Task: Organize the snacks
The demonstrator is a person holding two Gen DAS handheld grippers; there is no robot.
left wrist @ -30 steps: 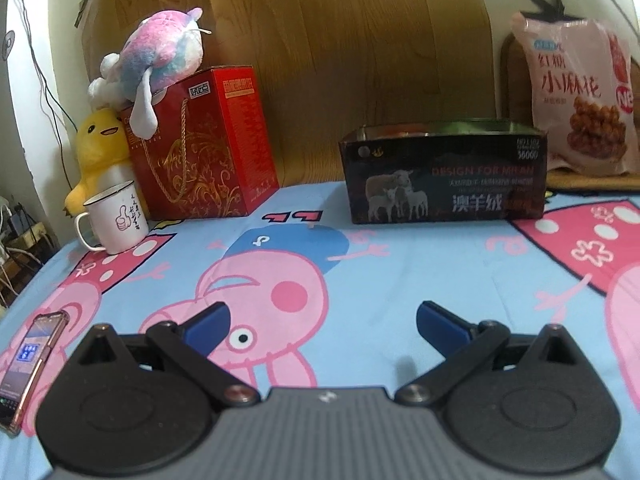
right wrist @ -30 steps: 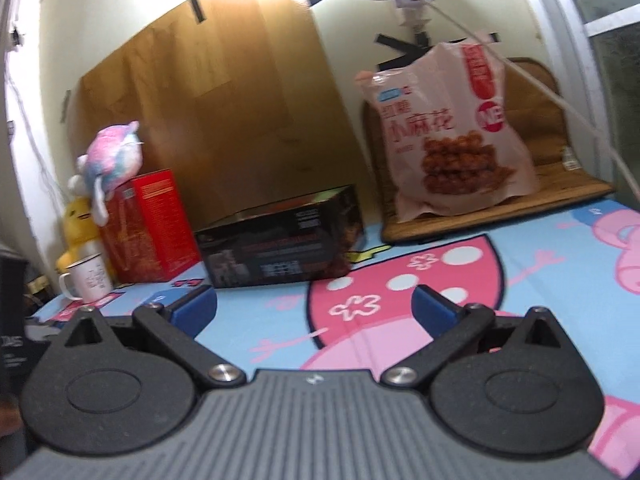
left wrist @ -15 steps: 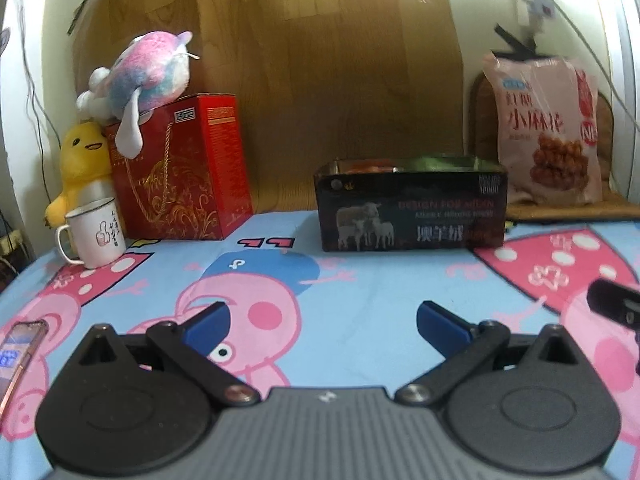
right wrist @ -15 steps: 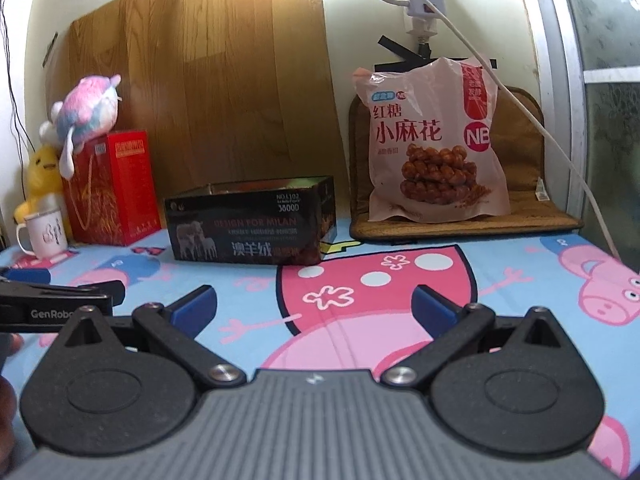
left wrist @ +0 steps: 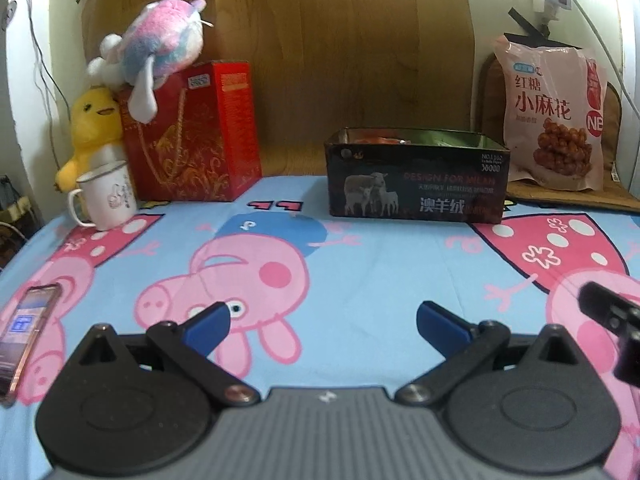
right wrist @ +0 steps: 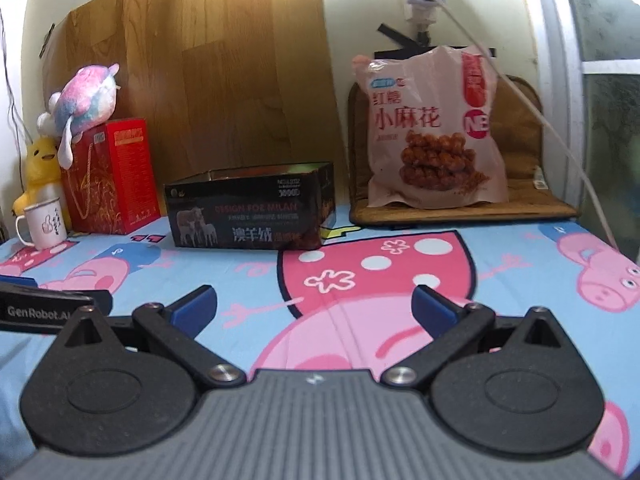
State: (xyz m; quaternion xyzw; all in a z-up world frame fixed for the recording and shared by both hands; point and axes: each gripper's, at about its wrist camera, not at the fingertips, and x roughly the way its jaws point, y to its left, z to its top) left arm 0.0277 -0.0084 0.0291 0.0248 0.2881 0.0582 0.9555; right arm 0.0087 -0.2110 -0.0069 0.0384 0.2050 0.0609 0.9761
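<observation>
The open black cardboard box (left wrist: 416, 178) printed "DESIGN FOR MILAN" hides most of its contents at the bed's far edge. The pink snack bag (right wrist: 434, 128), marked "小麻花", leans right of it. Left gripper (left wrist: 322, 320) and right gripper (right wrist: 314, 306) gape empty, now nearer the box.

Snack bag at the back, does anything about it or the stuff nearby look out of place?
Nothing is spilled or damaged. The snack bag stands propped upright on a brown mat, outside the open black box.
</observation>
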